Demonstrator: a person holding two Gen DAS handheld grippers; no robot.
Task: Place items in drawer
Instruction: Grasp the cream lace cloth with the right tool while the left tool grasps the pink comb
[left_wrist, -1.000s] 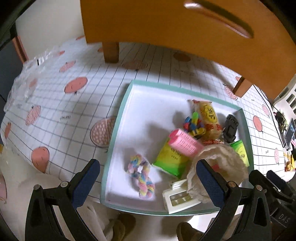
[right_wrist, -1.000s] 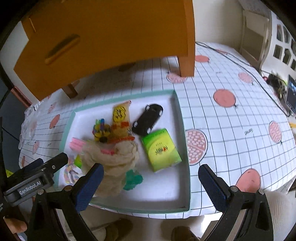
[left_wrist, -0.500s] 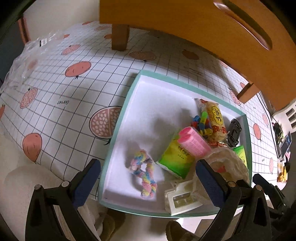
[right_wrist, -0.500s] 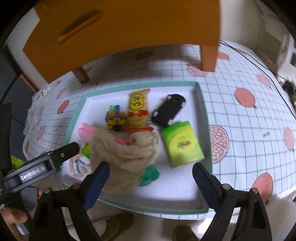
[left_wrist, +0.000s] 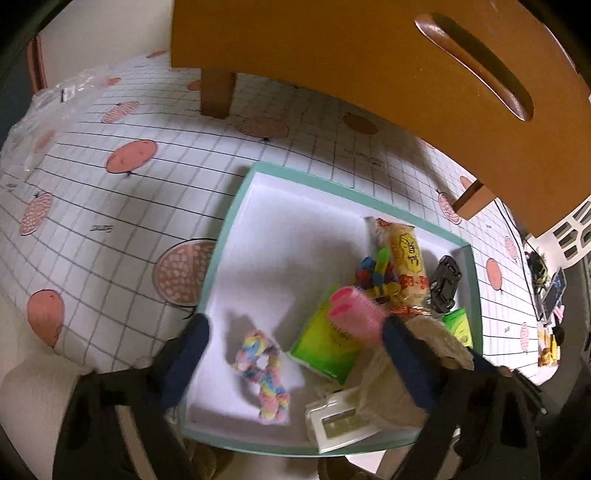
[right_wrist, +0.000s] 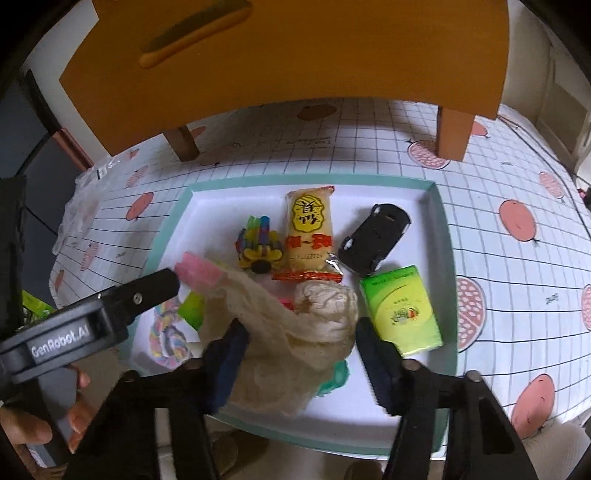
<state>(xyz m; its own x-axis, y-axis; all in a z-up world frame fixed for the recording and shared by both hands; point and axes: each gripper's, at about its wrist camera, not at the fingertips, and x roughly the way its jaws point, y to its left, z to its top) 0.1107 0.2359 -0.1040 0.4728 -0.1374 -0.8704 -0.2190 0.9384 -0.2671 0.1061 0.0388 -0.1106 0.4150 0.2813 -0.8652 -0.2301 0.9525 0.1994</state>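
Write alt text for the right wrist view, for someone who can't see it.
The right gripper is closing around a crumpled beige cloth in a white tray on a checked tablecloth. Also in the tray: a toy car, snack packet and green box; an orange drawer cabinet stands behind.

left claw (left_wrist: 291, 354) closing | pastel rope toy (left_wrist: 263, 373) between jaws, untouched | in tray (left_wrist: 236, 206)
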